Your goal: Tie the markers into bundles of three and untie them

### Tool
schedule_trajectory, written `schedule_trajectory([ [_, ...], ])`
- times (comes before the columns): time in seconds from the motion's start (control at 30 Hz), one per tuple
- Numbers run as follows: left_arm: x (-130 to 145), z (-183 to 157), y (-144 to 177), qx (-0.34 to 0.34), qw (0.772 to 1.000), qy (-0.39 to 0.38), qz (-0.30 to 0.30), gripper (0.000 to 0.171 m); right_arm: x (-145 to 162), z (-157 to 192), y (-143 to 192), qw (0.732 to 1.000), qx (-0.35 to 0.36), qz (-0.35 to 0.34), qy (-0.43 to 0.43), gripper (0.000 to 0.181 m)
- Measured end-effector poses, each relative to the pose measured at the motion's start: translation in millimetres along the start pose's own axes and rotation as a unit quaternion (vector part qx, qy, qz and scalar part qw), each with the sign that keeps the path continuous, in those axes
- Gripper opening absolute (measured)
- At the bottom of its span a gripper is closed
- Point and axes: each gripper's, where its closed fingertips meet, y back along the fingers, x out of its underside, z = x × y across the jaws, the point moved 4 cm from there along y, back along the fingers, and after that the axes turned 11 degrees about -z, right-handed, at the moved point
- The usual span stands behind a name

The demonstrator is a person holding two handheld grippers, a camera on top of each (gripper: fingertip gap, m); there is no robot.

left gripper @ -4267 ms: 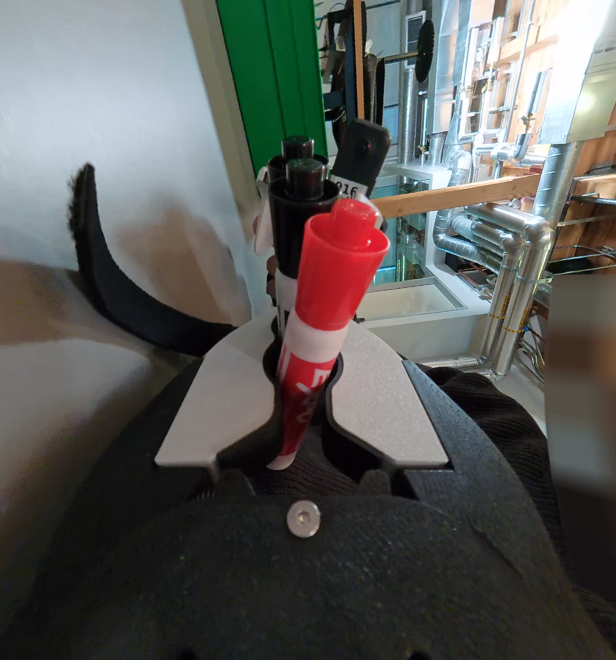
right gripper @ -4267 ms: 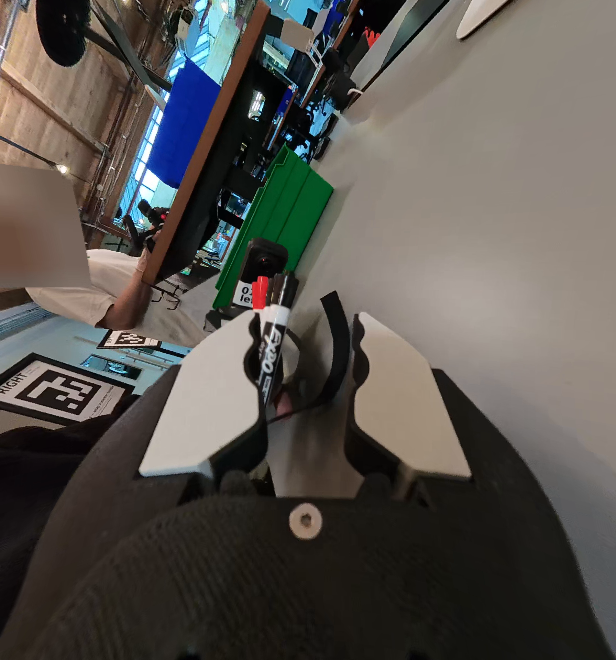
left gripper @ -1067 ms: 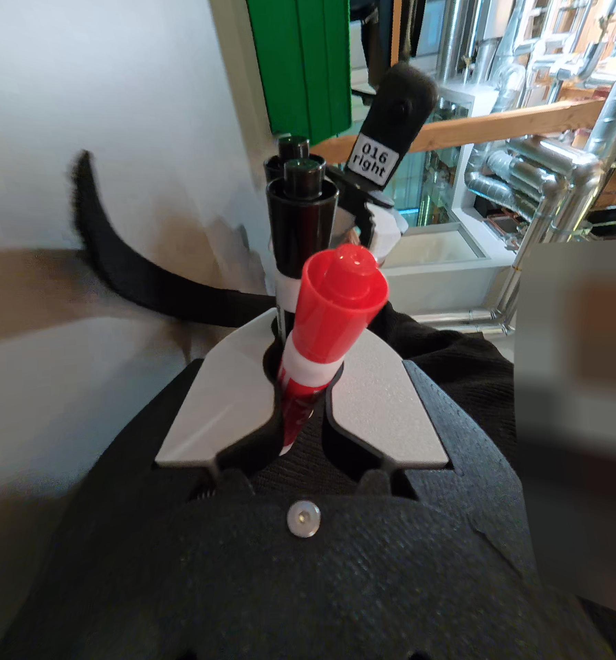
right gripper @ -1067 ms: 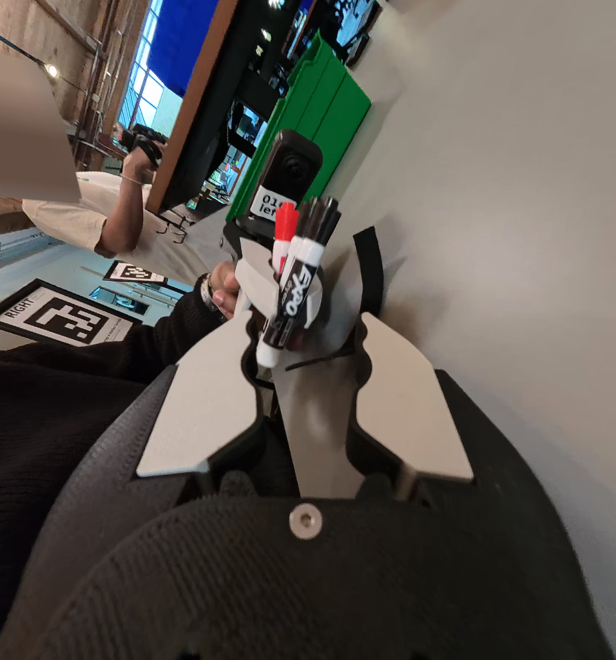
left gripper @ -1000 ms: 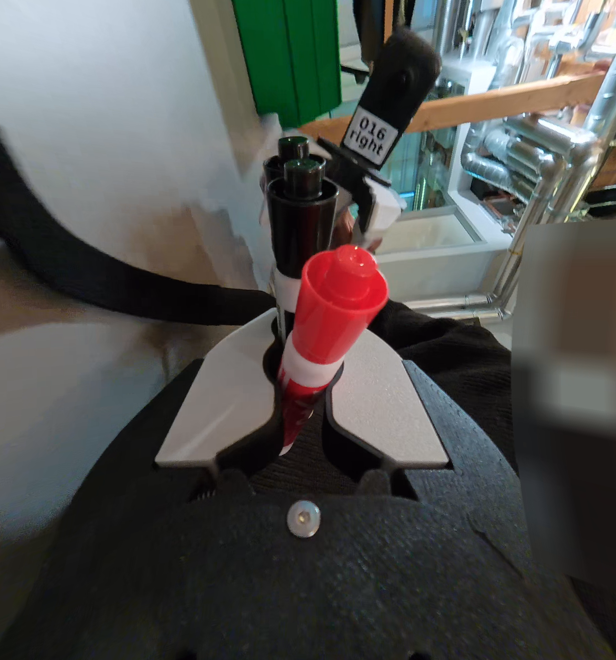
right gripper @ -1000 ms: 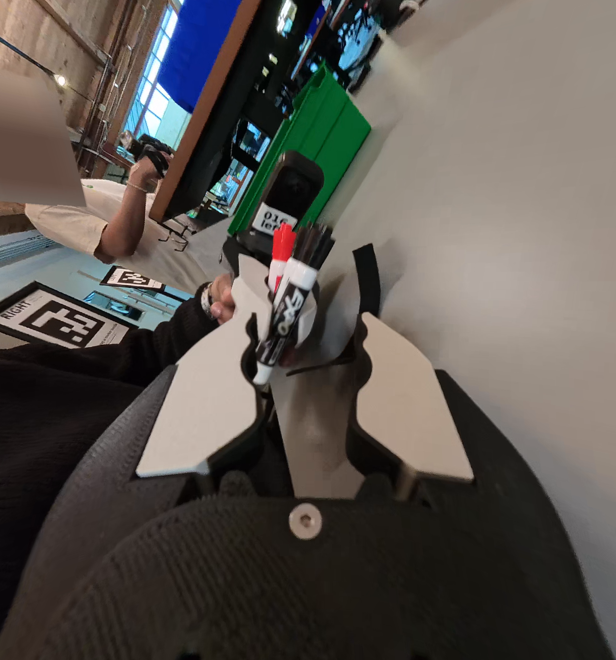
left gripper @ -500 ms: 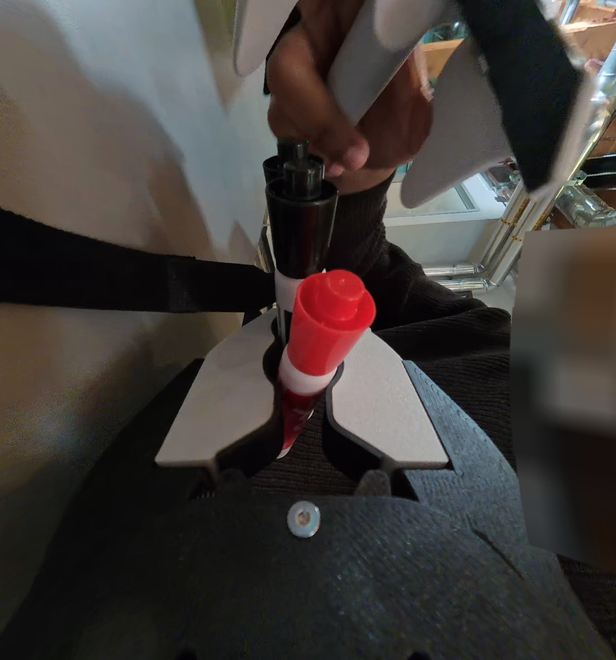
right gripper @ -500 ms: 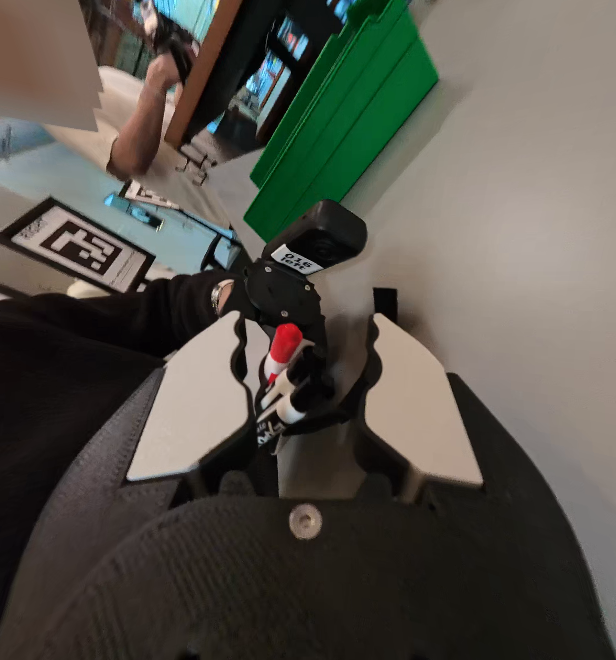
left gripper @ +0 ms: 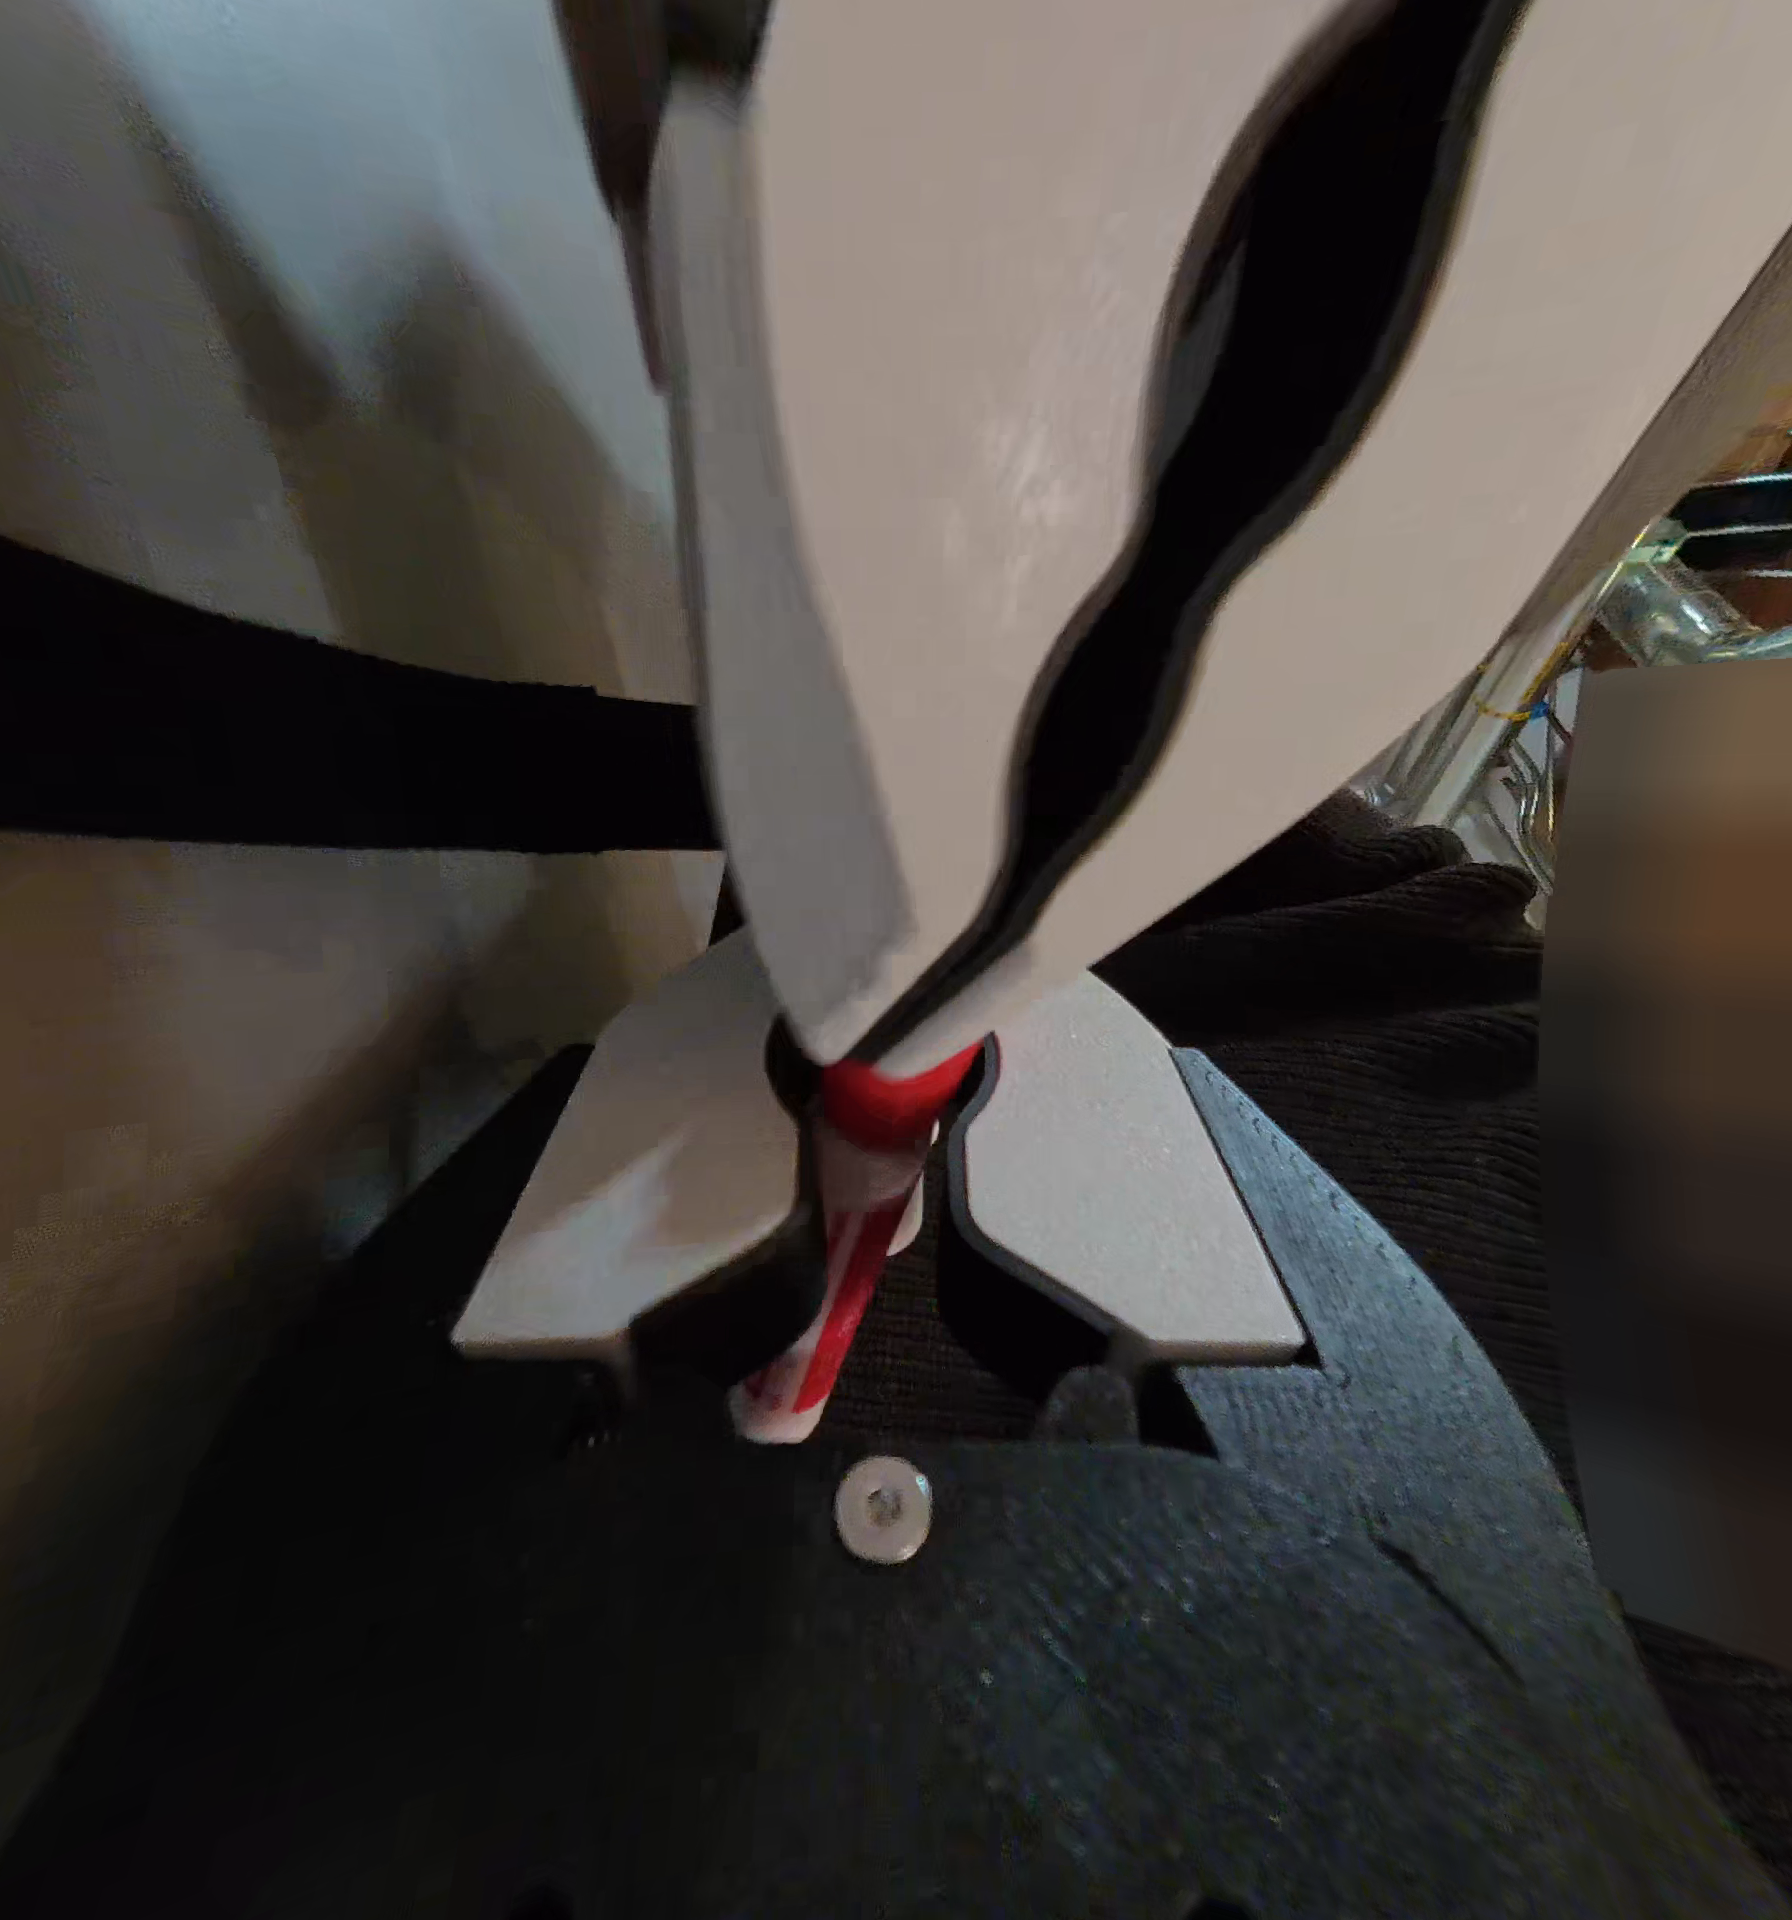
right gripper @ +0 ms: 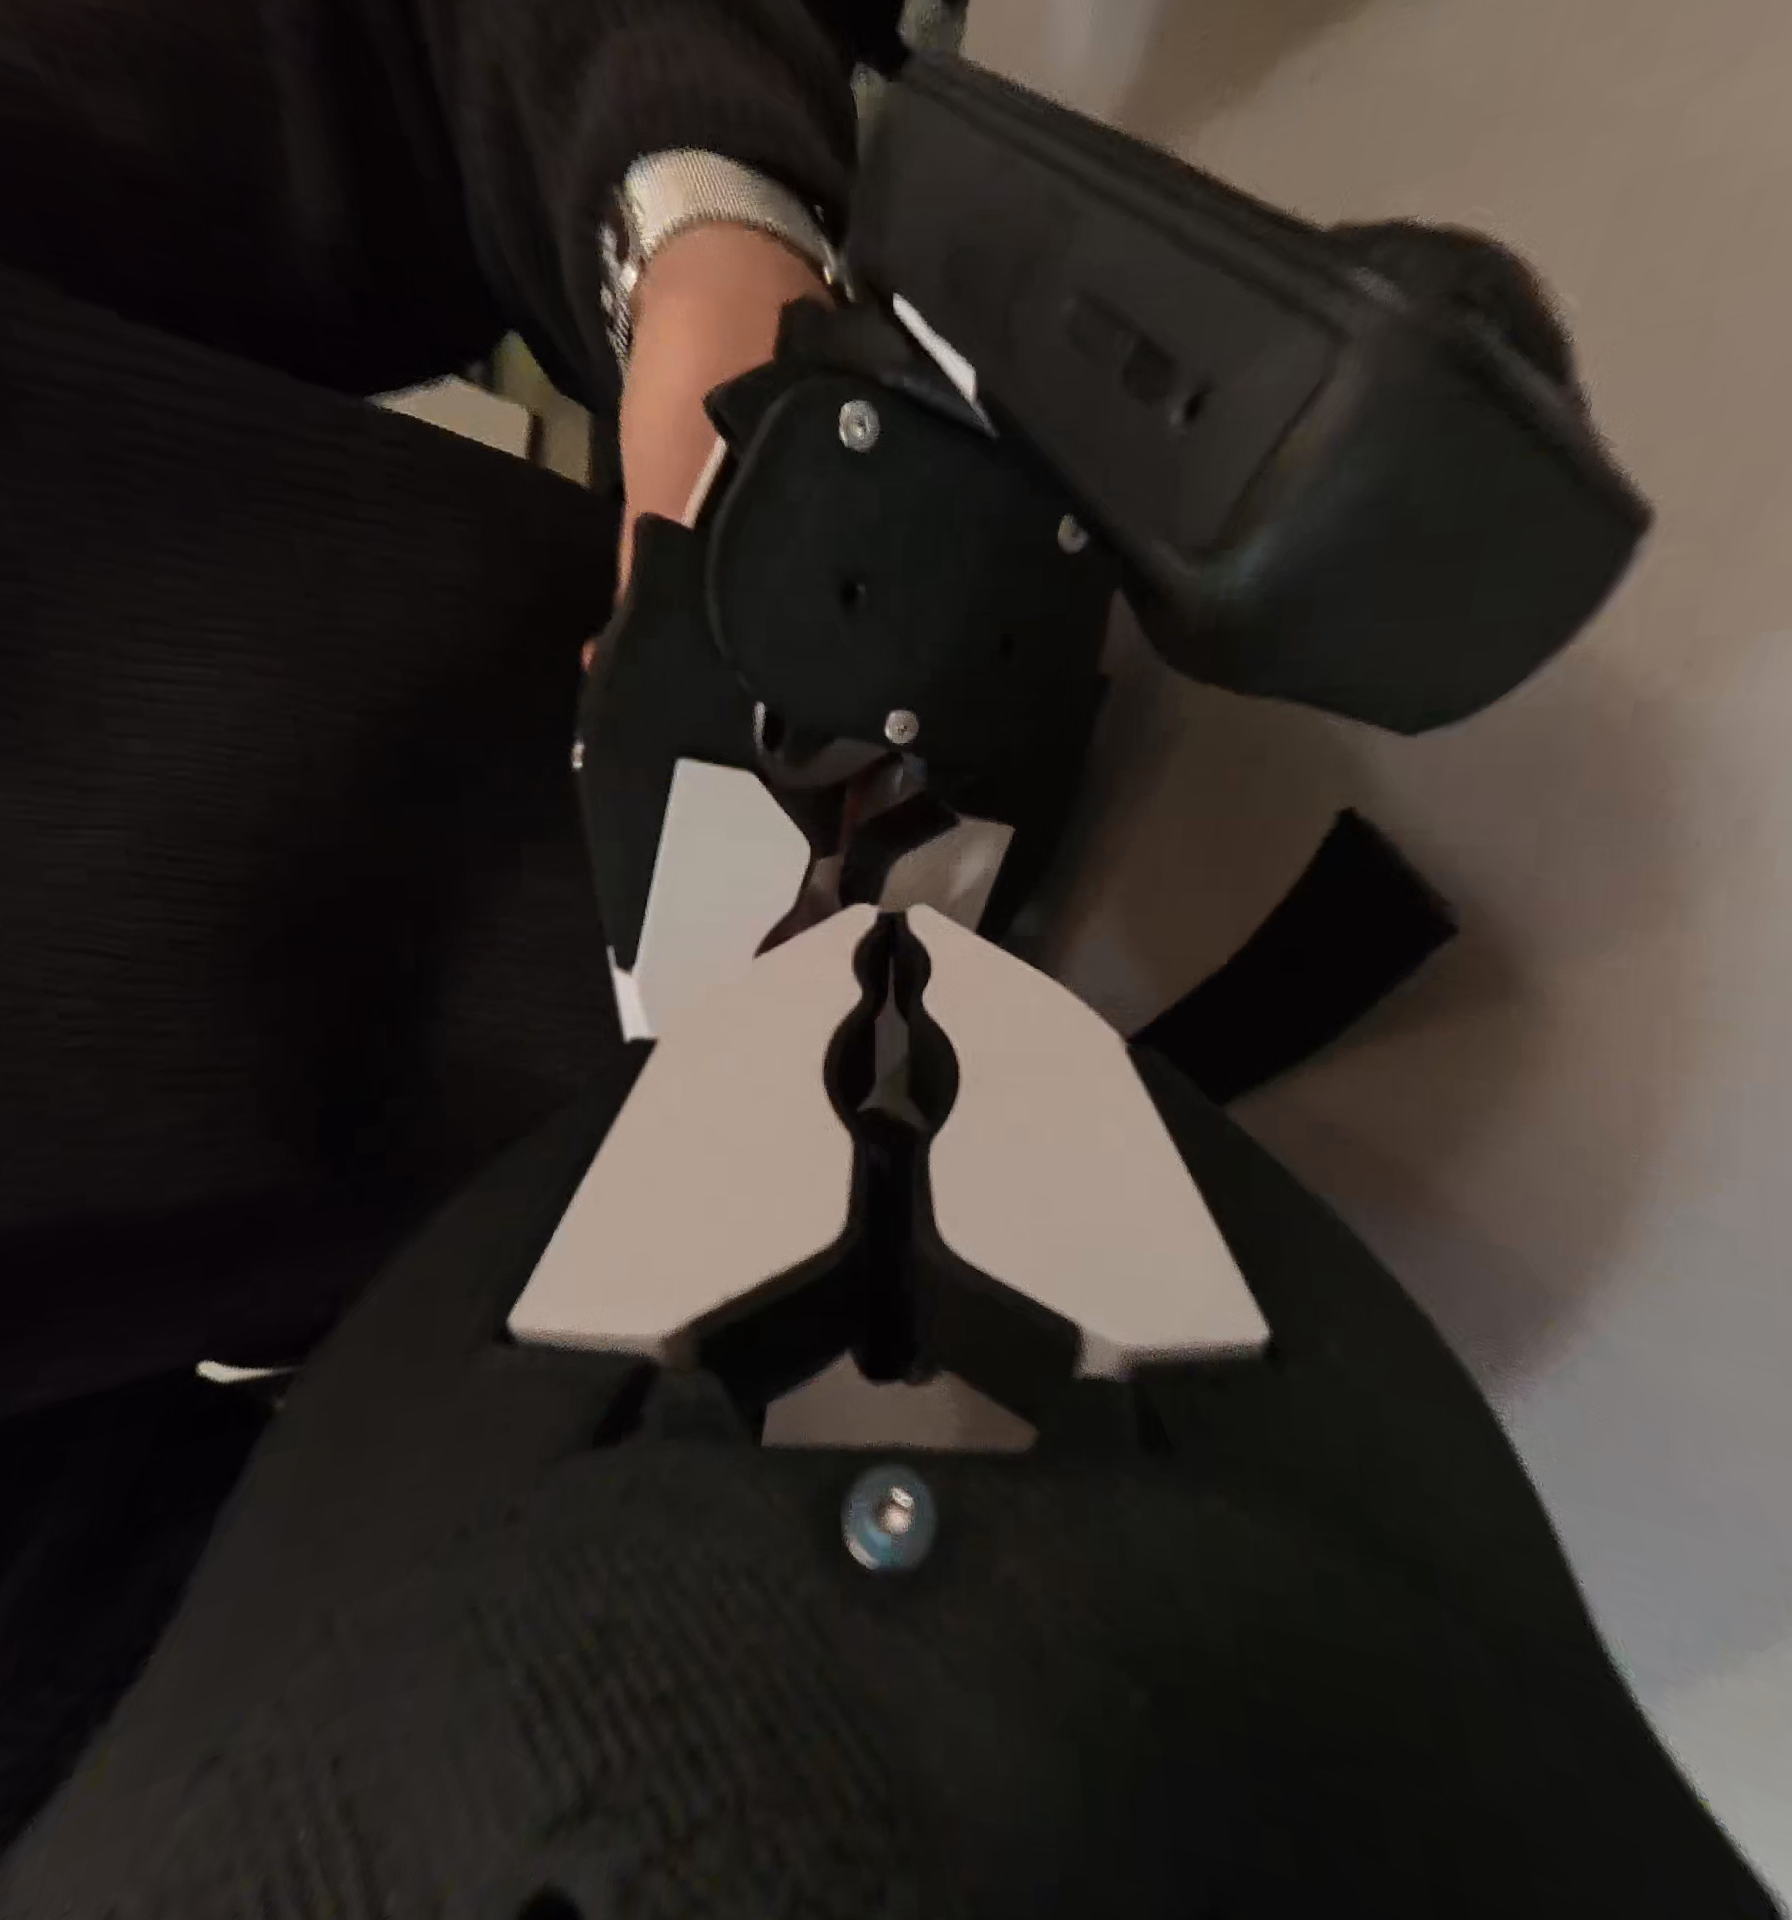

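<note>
My left gripper [left gripper: 887, 1081] is shut on the marker bundle. Only the red marker [left gripper: 866, 1174] shows between its pads; the black markers are hidden. My right gripper [left gripper: 850, 1029] comes down from above and fills the upper part of the left wrist view, its tips right at the red cap. In the right wrist view, my right gripper [right gripper: 890, 920] has its jaws closed to a thin slit. The black strap [right gripper: 1297, 977] runs in from the right behind its finger, and it stretches left in the left wrist view [left gripper: 300, 748]. The left gripper [right gripper: 850, 883] faces the right gripper nose to nose.
The pale table surface [right gripper: 1598, 1143] lies on the right. The left gripper's black camera [right gripper: 1235, 447] sticks out above it. A hand with a wrist band [right gripper: 705, 218] and a black sleeve [right gripper: 196, 727] fill the left. Metal pipes [left gripper: 1619, 623] show past the table. My right fingertips sit around 7 cm from my left ones.
My right gripper has swung in over the marker caps and closed from open. The markers have left the right wrist view. The strap is now pulled straight. My left gripper keeps its hold.
</note>
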Motion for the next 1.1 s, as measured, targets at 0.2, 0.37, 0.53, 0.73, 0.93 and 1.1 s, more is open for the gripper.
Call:
schedule_trajectory([
  [0.2,-4.5,5.4,2.0,-0.011,1.0,0.004,-0.021,0.019,-24.9,-10.7,41.8,0.991,0.038,-0.128,-0.007,0.0],
  [0.37,-14.1,9.2,9.4,-0.015,0.999,0.005,-0.041,0.019,-33.9,-9.4,88.3,0.952,0.127,-0.278,-0.025,0.004],
  [0.53,-16.8,10.0,11.7,-0.021,0.999,-0.003,-0.048,0.019,3.0,19.5,110.5,0.886,0.223,-0.406,-0.012,0.03],
  [0.73,-16.2,14.5,10.7,-0.034,0.998,-0.004,-0.052,0.019,93.3,73.8,63.8,0.759,0.332,-0.561,0.007,0.031],
  [0.93,-18.0,16.7,7.5,-0.048,0.998,-0.012,-0.049,0.019,116.5,69.0,-57.3,0.838,0.344,-0.423,-0.011,0.05],
  [1.1,-20.9,18.7,3.0,-0.058,0.997,-0.02,-0.044,0.019,105.8,55.5,-82.2,0.851,0.41,-0.328,0.026,0.056],
])
